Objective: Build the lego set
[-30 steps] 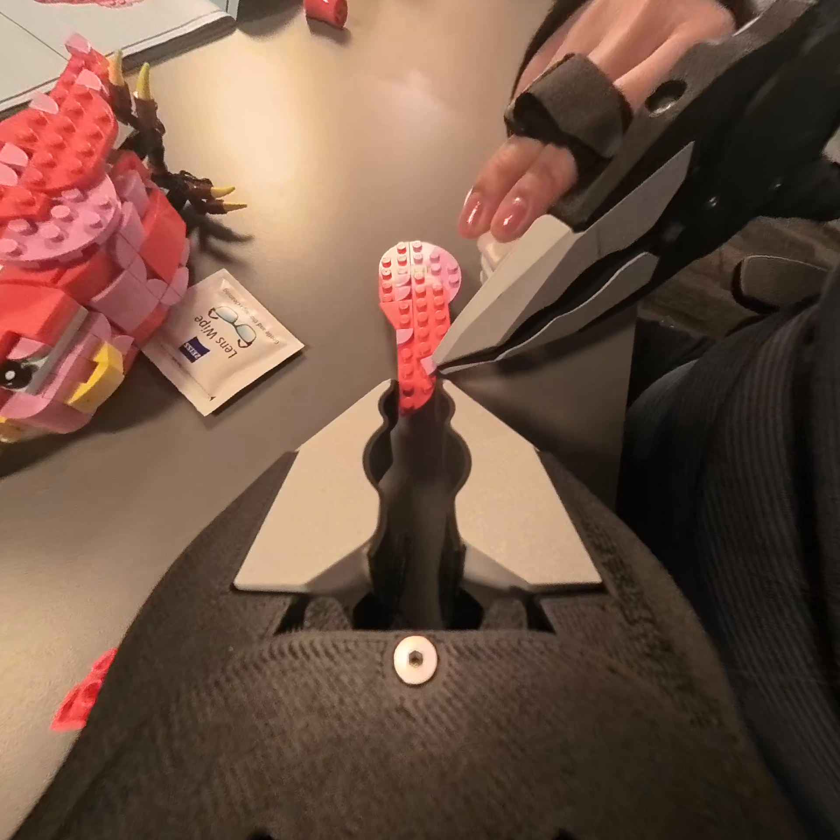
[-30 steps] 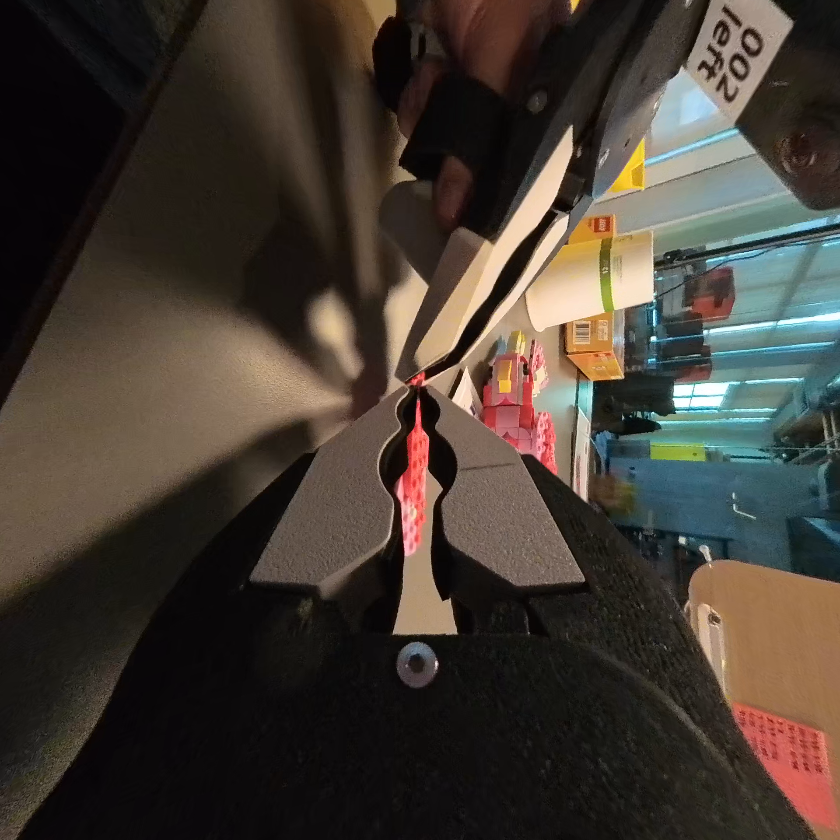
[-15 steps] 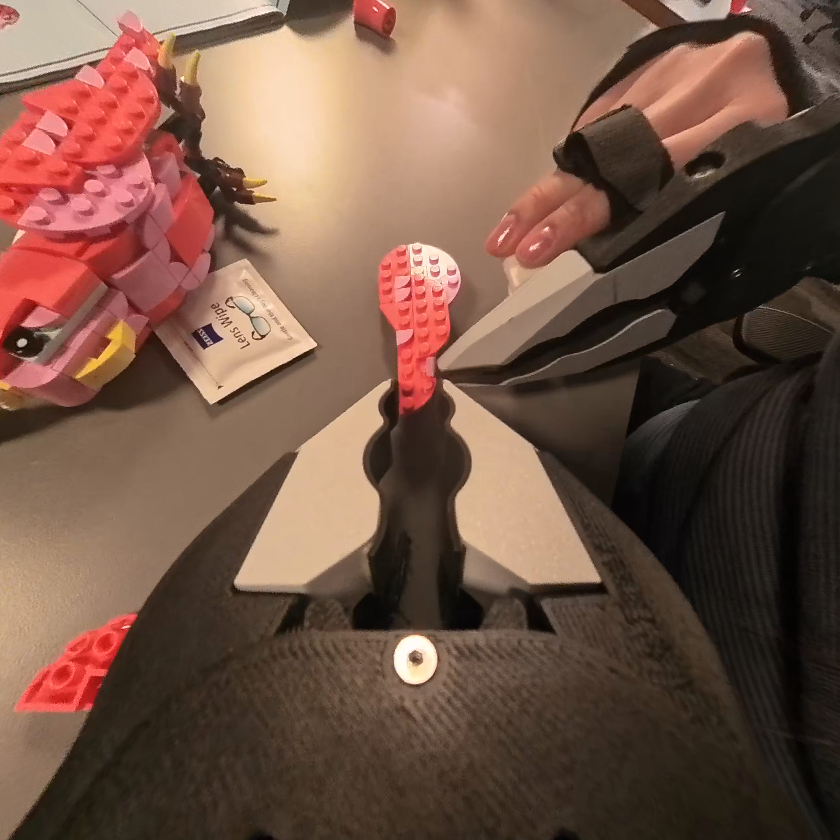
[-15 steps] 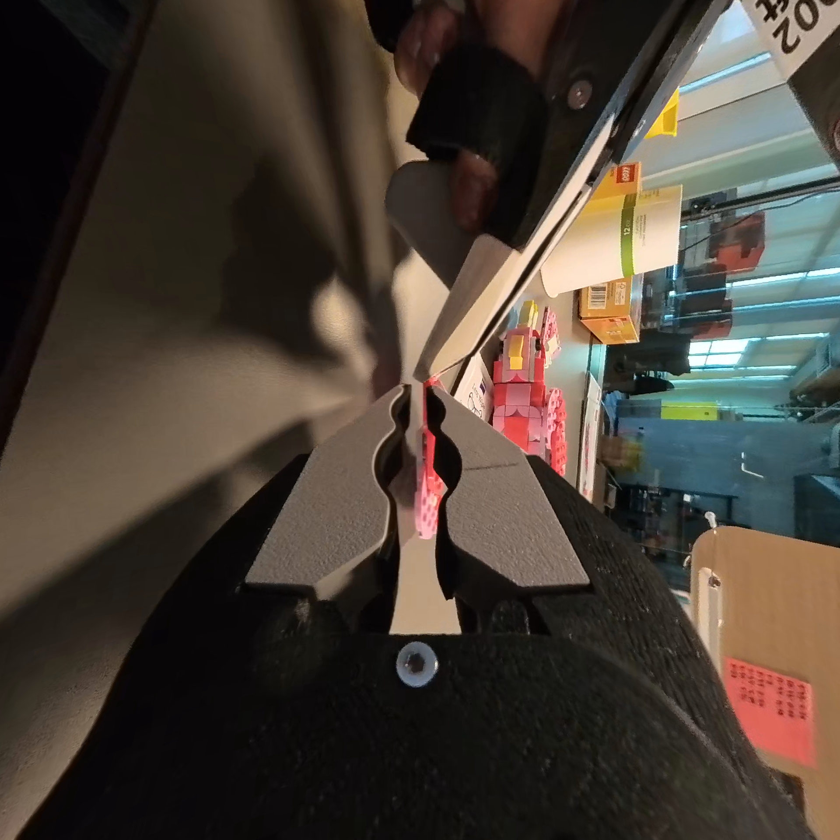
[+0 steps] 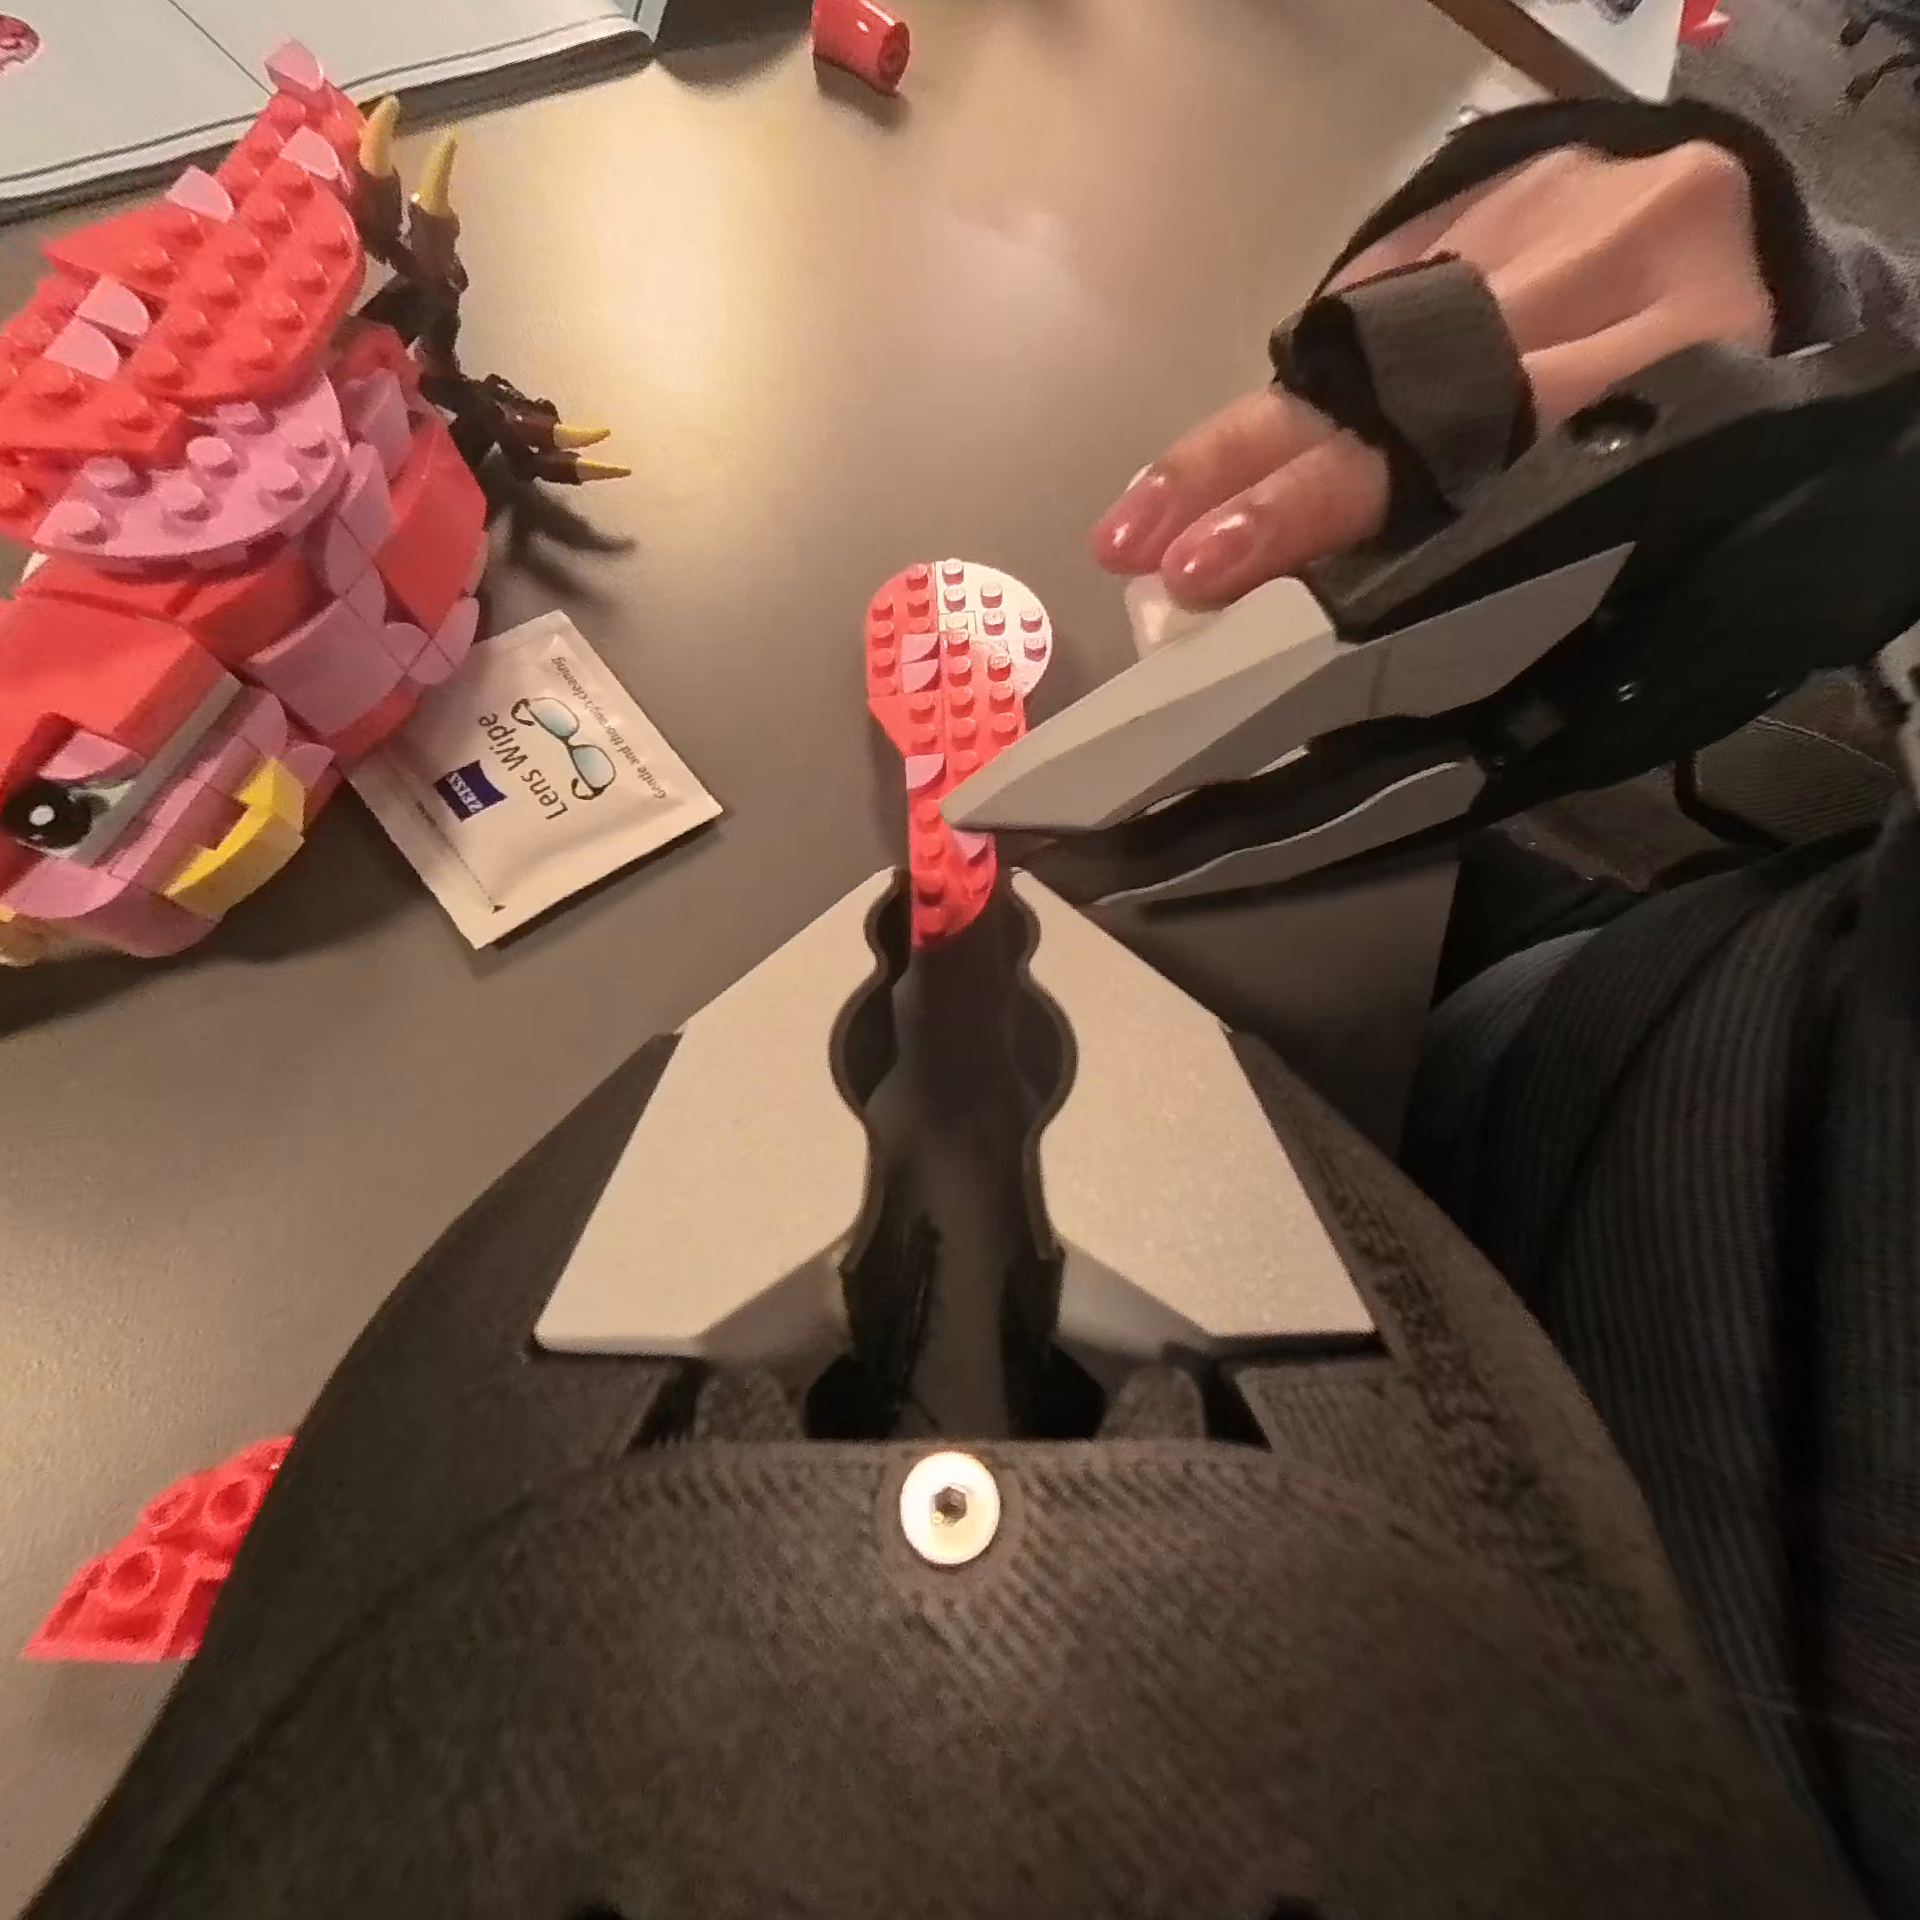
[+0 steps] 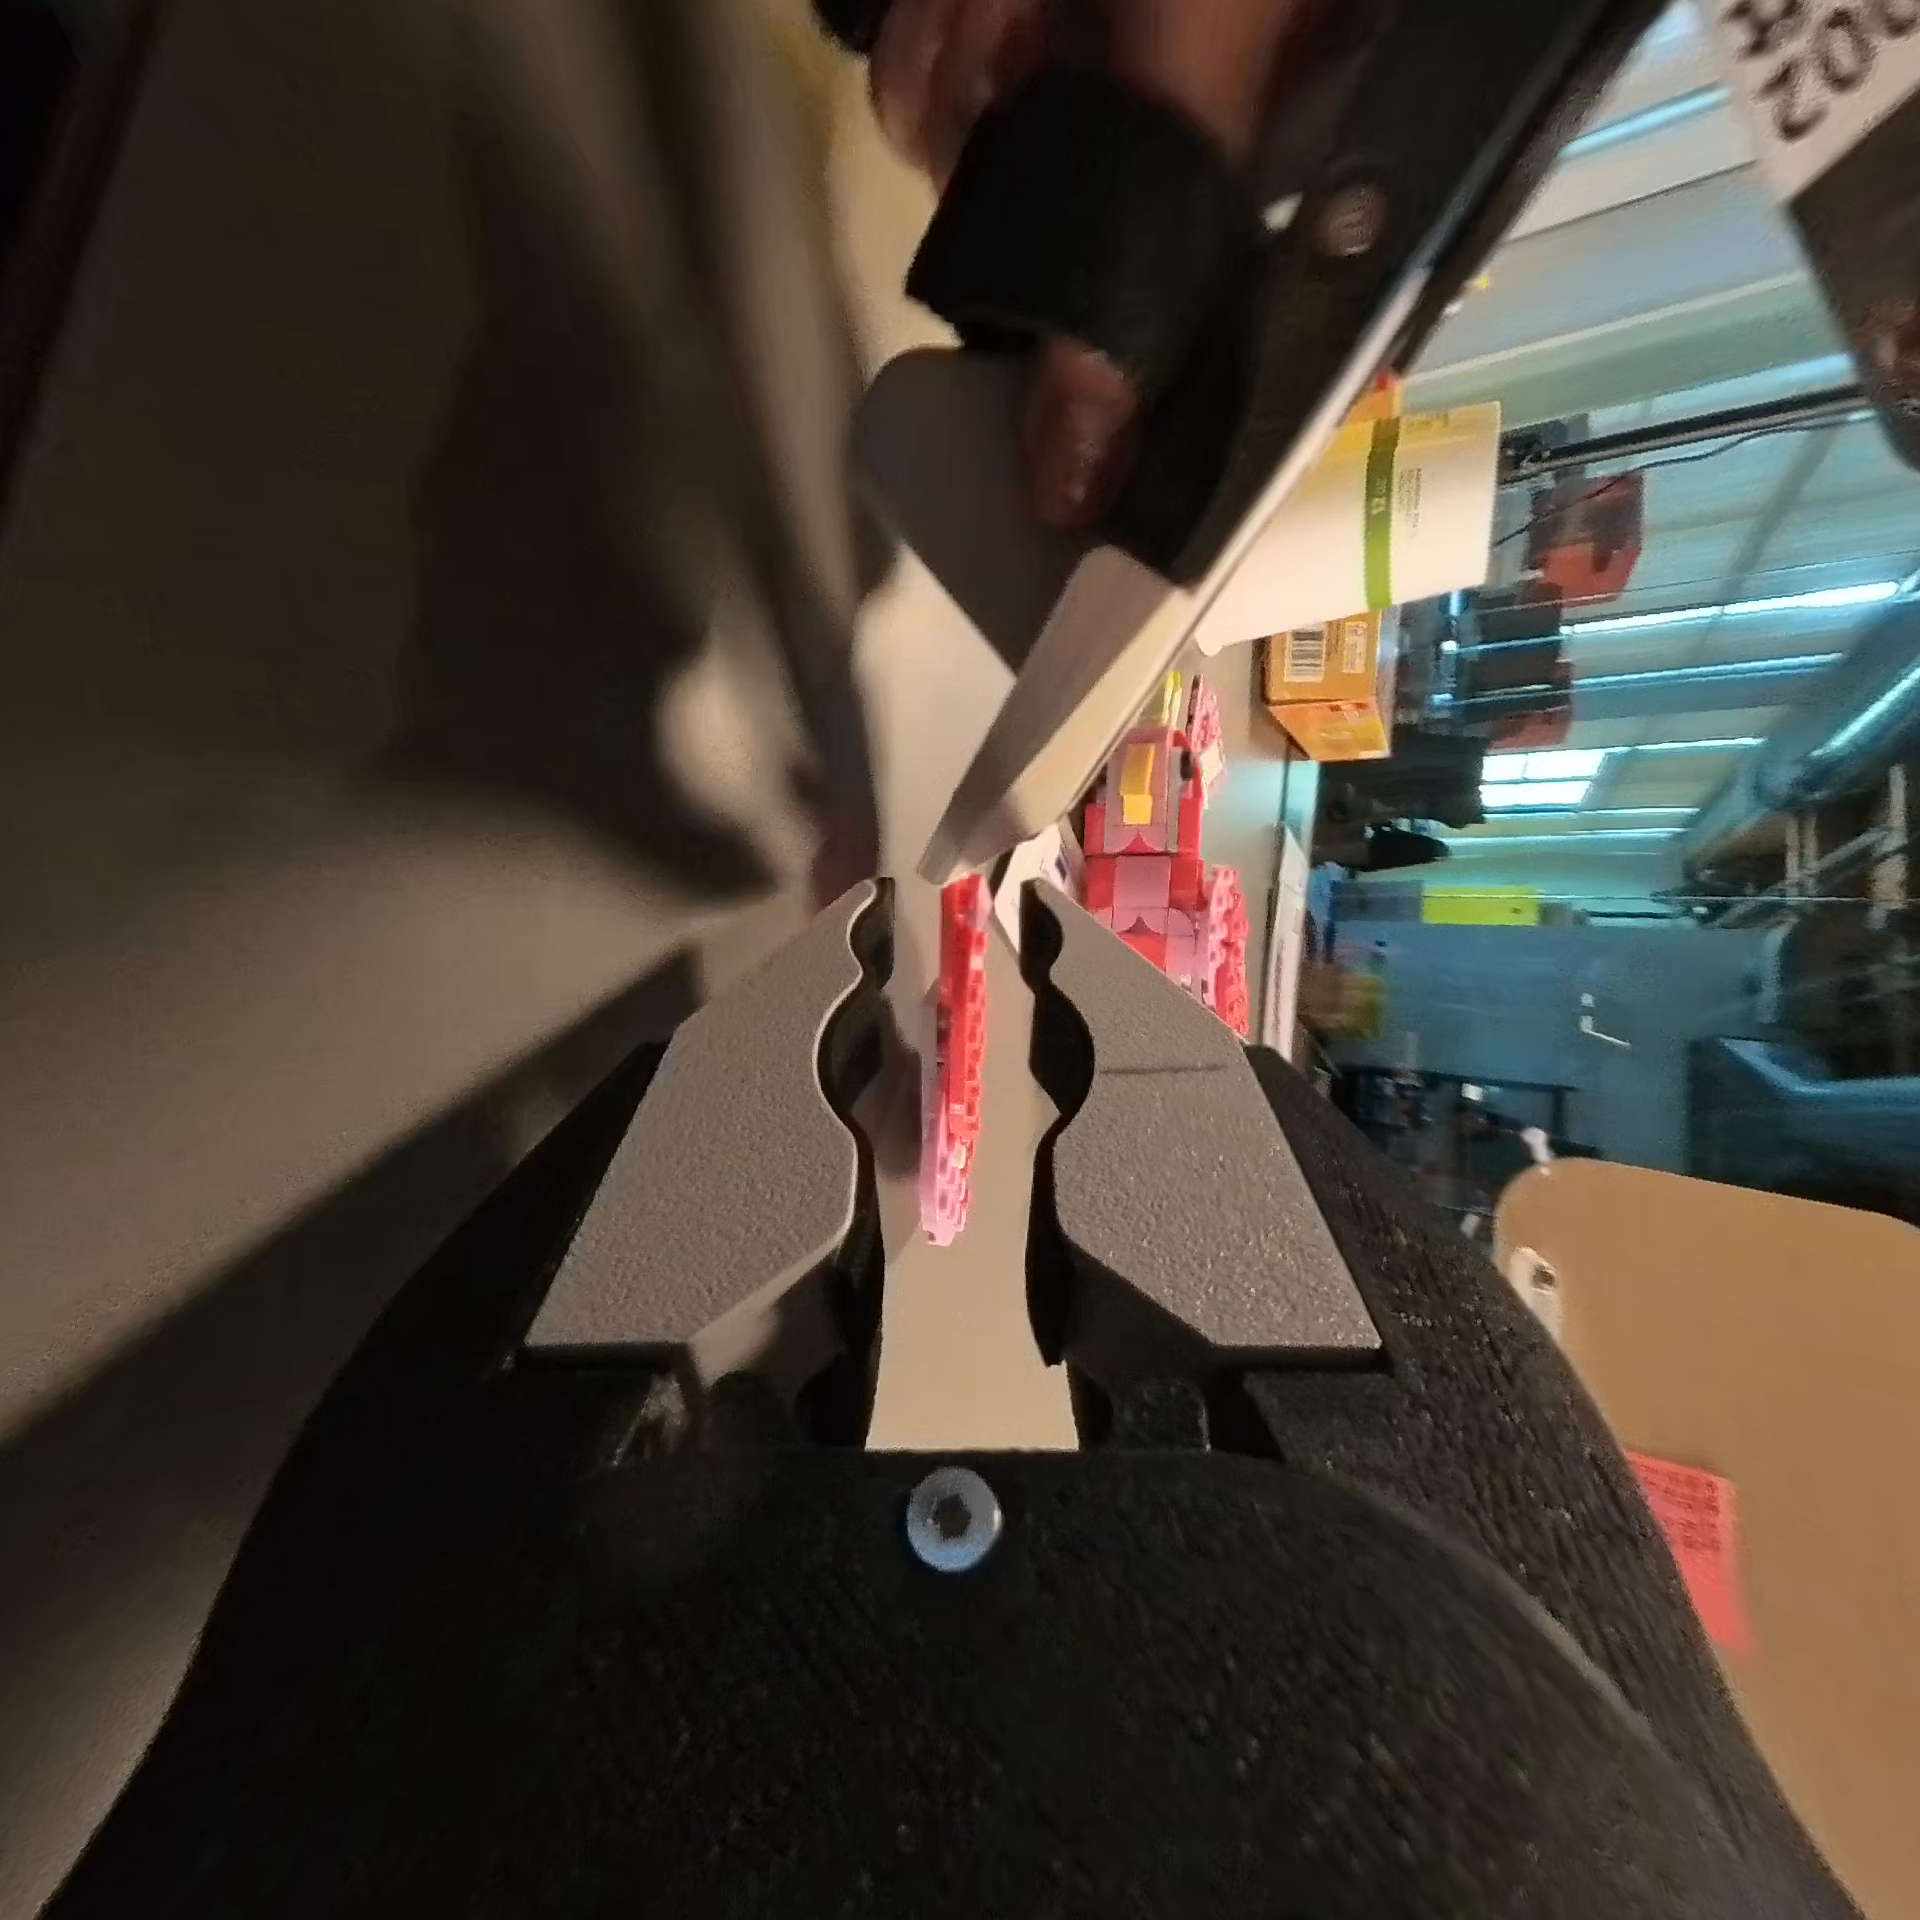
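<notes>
Brick plate (image 5: 951, 727) between open right hand-held gripper (image 6: 951, 899) fingers

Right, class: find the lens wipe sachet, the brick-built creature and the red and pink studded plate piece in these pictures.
Lens wipe sachet (image 5: 540, 774): left wrist view, middle of its white face.
Brick-built creature (image 5: 208, 540): left wrist view, pink shell on its side.
Red and pink studded plate piece (image 5: 951, 707): left wrist view, red studded middle.

Brick dragon (image 5: 187, 582) cut off left, red plate (image 5: 156, 1558) half hidden

Warm dim indoor light, soft glare on the grey table (image 5: 935, 229), wide-angle bending at edges, right wrist view motion-blurred, background bright.
</notes>
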A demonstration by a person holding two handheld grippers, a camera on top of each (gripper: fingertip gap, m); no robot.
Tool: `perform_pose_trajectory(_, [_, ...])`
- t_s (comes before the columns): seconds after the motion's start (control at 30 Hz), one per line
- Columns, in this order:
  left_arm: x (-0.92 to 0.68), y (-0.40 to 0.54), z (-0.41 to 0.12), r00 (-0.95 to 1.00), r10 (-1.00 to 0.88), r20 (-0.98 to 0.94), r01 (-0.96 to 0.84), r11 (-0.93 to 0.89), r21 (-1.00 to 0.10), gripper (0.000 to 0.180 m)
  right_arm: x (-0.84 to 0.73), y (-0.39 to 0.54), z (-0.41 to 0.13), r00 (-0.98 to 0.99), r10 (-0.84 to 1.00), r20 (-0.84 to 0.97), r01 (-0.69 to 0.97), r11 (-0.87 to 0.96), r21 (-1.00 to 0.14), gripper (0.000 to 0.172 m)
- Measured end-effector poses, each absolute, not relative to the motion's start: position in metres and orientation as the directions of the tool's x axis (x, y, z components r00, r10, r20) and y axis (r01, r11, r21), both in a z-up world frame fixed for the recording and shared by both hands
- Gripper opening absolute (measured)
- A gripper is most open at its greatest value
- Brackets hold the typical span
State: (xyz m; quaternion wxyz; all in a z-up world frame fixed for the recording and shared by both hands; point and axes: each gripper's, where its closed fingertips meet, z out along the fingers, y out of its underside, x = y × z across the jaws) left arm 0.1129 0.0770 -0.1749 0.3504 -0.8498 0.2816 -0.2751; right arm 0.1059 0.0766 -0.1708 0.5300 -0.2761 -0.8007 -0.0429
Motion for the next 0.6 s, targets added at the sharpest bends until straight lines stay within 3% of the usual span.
perform_pose_trajectory(0.17, [0.115, 0.077, -0.173, 0.688, -0.669, 0.279, -0.279, -0.6, -0.75, 0.015, 0.106, 0.084, -0.171, -0.272, 0.323, 0.907, 0.501, 0.852, -0.153, 0.007])
perform_pose_trajectory(0.47, [0.117, 0.082, -0.173, 0.707, -0.645, 0.289, -0.268, -0.623, -0.735, 0.014, 0.107, 0.089, -0.169, -0.33, 0.122, 0.936, 0.476, 0.878, 0.053, 0.004])
perform_pose_trajectory(0.6, [0.119, 0.083, -0.171, 0.72, -0.659, 0.217, -0.294, -0.572, -0.766, 0.019, 0.11, 0.09, -0.169, -0.328, 0.168, 0.93, 0.473, 0.881, 0.007, 0.004])
